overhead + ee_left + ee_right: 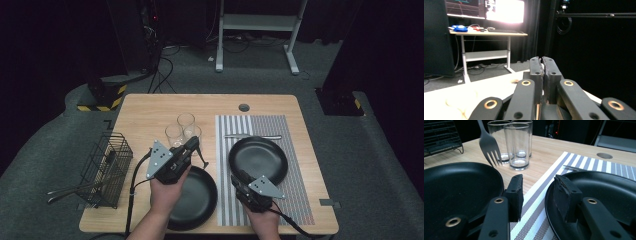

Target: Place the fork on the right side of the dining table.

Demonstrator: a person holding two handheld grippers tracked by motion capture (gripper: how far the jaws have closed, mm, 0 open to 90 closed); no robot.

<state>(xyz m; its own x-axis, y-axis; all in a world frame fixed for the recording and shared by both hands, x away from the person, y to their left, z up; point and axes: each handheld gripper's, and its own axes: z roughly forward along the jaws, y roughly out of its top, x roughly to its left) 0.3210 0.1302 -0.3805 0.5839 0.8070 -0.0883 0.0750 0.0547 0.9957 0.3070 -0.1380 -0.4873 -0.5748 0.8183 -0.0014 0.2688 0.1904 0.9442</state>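
Observation:
My left gripper [196,143] hovers above the far rim of the near black plate [197,202], just in front of three empty glasses [182,131]. Its jaws are shut [542,61] on a grey fork [204,159], which hangs tines down [489,147] beside the glasses [517,145]. My right gripper [238,176] rests low at the near left rim of the second black plate [262,157], which lies on a striped placemat [297,200]. It is open [537,182]: one jaw stands over that plate [604,192], the other next to the left plate [456,185], with bare placemat [534,217] between them.
A black wire basket [106,167] stands at the table's left edge with utensil handles poking out to the left. A piece of cutlery [252,136] lies on the placemat beyond the right plate. A round cable hole [244,107] sits near the far edge.

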